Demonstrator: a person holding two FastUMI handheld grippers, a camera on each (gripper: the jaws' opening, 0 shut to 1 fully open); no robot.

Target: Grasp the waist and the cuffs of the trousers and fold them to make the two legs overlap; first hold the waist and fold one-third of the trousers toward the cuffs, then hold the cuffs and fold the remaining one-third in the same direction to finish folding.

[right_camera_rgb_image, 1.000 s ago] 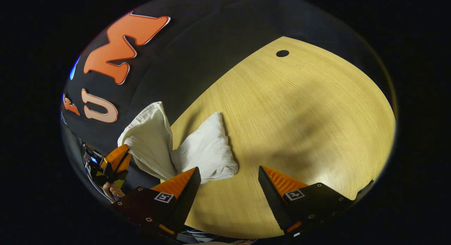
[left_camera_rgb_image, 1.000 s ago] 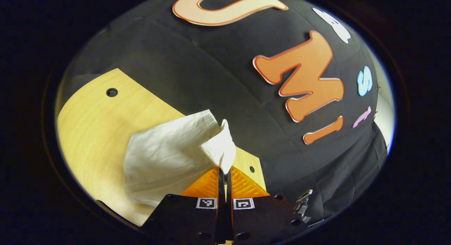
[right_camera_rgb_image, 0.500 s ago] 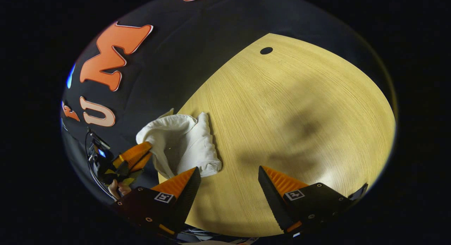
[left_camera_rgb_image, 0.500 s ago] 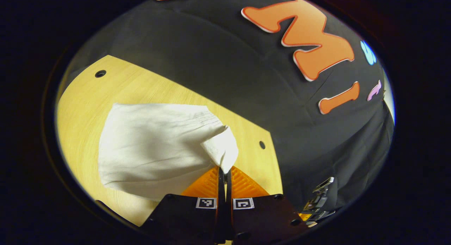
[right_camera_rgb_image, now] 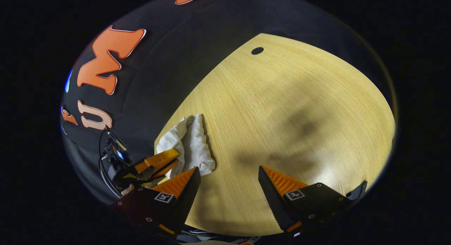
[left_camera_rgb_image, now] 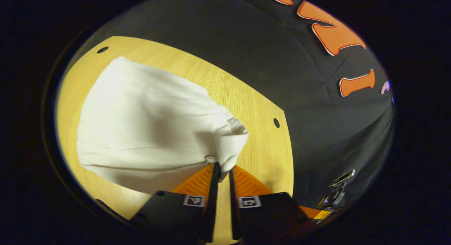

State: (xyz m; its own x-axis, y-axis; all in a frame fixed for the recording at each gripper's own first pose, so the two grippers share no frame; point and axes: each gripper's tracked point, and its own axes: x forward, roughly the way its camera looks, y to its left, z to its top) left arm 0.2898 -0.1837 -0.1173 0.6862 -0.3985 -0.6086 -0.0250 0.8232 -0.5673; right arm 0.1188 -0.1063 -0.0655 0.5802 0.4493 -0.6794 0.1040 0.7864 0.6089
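Note:
The white trousers point(left_camera_rgb_image: 148, 125) lie folded in a wide bundle on the wooden table point(left_camera_rgb_image: 246, 97). My left gripper point(left_camera_rgb_image: 222, 167) is shut on one corner of their near edge, its fingers only narrowly apart with cloth between the tips. In the right gripper view the trousers point(right_camera_rgb_image: 197, 146) look like a small flat heap near the table's left edge, and the left gripper point(right_camera_rgb_image: 158, 164) touches their side. My right gripper point(right_camera_rgb_image: 229, 174) is open over bare wood, just right of the heap, with nothing between its fingers.
The table point(right_camera_rgb_image: 299, 114) has small round holes point(right_camera_rgb_image: 257, 50) point(left_camera_rgb_image: 276, 123) near its edges. Black cloth wall stands close behind the table's edge. A hand point(right_camera_rgb_image: 127, 190) holds the left gripper at the lower left. Bare wood stretches right of the trousers.
The left gripper has swung the held end of the trousers over and down, so the cloth now lies flat on the table. The gap between its fingers has widened slightly. The right gripper stayed open.

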